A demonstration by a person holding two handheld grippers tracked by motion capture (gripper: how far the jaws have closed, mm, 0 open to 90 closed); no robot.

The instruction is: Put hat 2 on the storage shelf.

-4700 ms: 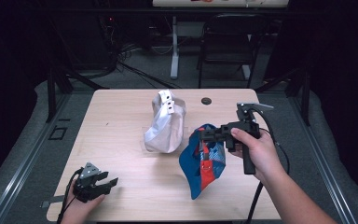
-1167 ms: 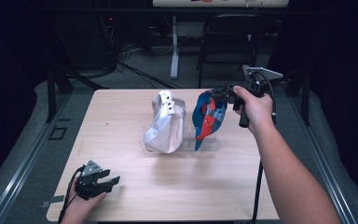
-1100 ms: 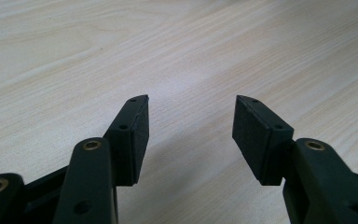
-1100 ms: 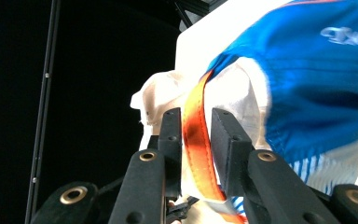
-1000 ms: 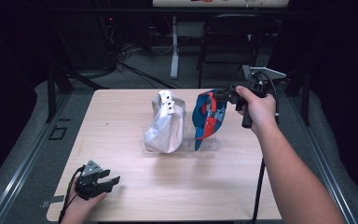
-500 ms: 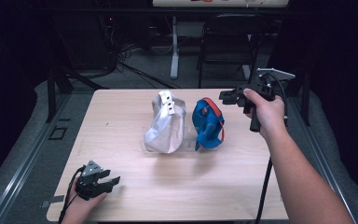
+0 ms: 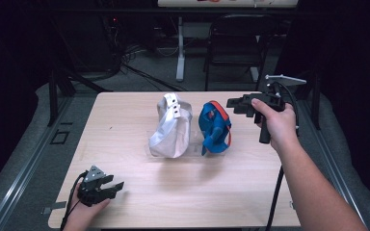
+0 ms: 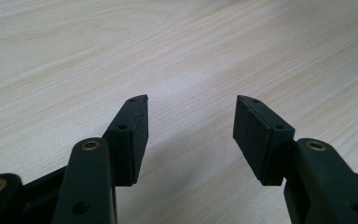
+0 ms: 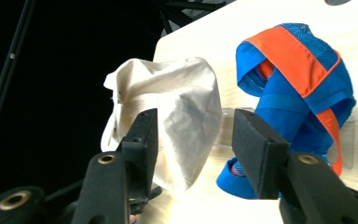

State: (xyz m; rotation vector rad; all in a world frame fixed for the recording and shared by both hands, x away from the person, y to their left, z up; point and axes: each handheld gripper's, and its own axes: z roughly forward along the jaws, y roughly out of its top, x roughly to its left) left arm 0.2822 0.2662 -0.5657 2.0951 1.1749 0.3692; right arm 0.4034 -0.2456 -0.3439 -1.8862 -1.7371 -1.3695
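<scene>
While the blue bag (image 7: 215, 127) stands on the table (image 7: 125, 120) just beside the white bag (image 7: 170, 127), the right gripper (image 7: 236, 102) hangs near it, jaws just opened and empty; the left gripper (image 7: 111, 185) rests apart, jaws spread

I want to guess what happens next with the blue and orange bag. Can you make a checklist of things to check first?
1. Blue and orange bag standing on the table by itself: ok.
2. Right gripper let go: ok, its jaws have just been opening, nothing between them.
3. Bag apart from the white bag: ok, a small gap shows.
4. Left gripper free: ok, open over bare wood.
5. Both bags on the clear stand: cannot tell.
</scene>
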